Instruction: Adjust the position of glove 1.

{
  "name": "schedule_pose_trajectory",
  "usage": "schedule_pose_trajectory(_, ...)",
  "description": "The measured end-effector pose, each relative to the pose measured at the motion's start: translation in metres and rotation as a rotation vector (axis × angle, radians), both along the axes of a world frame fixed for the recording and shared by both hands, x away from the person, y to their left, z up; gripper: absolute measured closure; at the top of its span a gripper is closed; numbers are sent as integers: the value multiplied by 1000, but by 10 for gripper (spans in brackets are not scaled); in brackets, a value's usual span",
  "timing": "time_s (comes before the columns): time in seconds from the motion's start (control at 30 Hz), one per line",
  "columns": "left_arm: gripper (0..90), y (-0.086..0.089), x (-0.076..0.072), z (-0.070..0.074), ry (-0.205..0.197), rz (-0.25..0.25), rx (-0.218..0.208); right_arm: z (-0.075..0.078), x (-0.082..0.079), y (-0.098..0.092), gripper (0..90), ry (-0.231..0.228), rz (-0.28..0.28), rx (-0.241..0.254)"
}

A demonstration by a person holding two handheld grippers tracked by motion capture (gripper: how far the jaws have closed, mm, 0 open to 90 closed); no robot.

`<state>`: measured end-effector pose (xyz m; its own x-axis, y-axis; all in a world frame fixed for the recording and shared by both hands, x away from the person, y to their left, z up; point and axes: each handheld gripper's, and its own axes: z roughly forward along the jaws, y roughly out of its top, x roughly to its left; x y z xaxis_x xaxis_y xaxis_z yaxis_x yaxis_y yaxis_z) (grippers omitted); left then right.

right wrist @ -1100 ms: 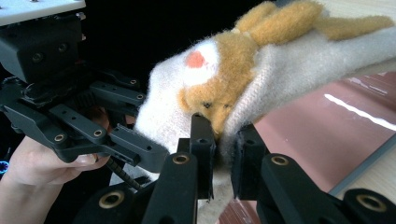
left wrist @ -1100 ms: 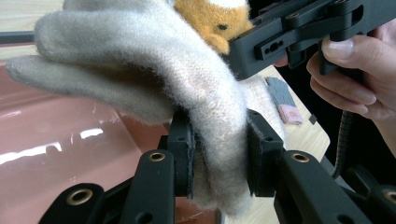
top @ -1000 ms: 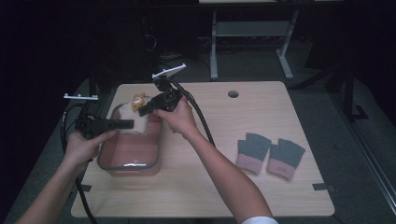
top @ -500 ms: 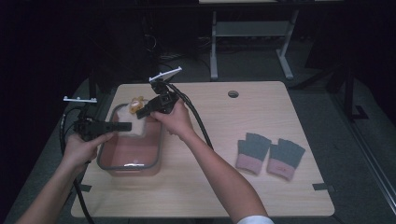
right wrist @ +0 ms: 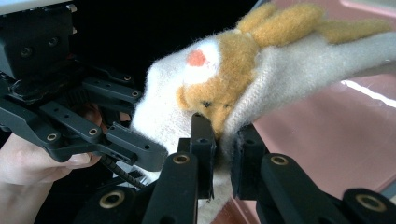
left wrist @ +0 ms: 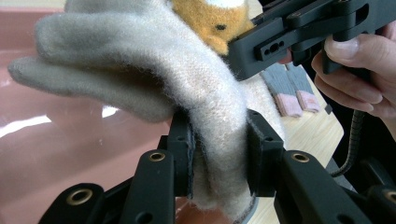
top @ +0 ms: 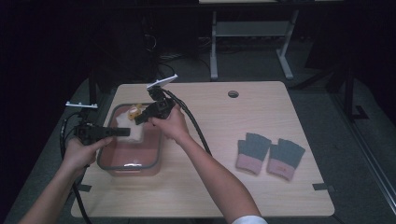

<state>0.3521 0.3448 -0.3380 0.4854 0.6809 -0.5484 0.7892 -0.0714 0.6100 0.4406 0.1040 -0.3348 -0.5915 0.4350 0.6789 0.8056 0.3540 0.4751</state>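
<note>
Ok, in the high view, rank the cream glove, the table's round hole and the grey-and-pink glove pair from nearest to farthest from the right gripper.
1. Cream glove: clamped in the right gripper, over the pink tub.
2. Round hole: to the gripper's right, near the table's far edge.
3. Grey-and-pink glove pair: farther right, lying flat nearer the person.

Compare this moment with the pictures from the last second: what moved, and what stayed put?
Both hands sank a little, bringing the cream glove down toward the pink container. The left gripper and right gripper kept their jaws shut on it throughout, nothing taken up or let go. The container and the grey gloves on the table did not move.
</note>
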Motion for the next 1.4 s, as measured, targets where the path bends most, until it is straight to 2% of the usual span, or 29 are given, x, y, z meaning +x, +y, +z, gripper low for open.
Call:
schedule_pose_trajectory(0.17,673,2,0,-9,30,15,3,-11,2,4,813,21,5,-4)
schedule_pose_trajectory(0.2,673,3,0,-11,27,8,8,-14,2,4,813,25,5,-1)
schedule_pose_trajectory(0.3,672,3,1,-15,58,10,14,-21,2,6,813,36,5,-4)
schedule_pose_trajectory(0.5,671,1,3,-27,93,2,30,-37,2,6,812,53,3,-14)
schedule_pose_trajectory(0.67,671,-3,5,-37,130,-5,90,-51,-1,9,809,67,3,-51)
schedule_pose_trajectory(0.8,671,-5,6,-44,155,-4,113,-60,-1,10,806,76,11,-71)
schedule_pose_trajectory(1.2,671,-7,6,-57,205,1,165,-66,-3,15,782,81,22,-161)
schedule_pose_trajectory(1.3,671,-7,6,-59,218,7,185,-67,-3,15,776,66,36,-166)
schedule_pose_trajectory(1.4,671,-6,7,-62,230,14,204,-64,-4,15,774,75,41,-178)
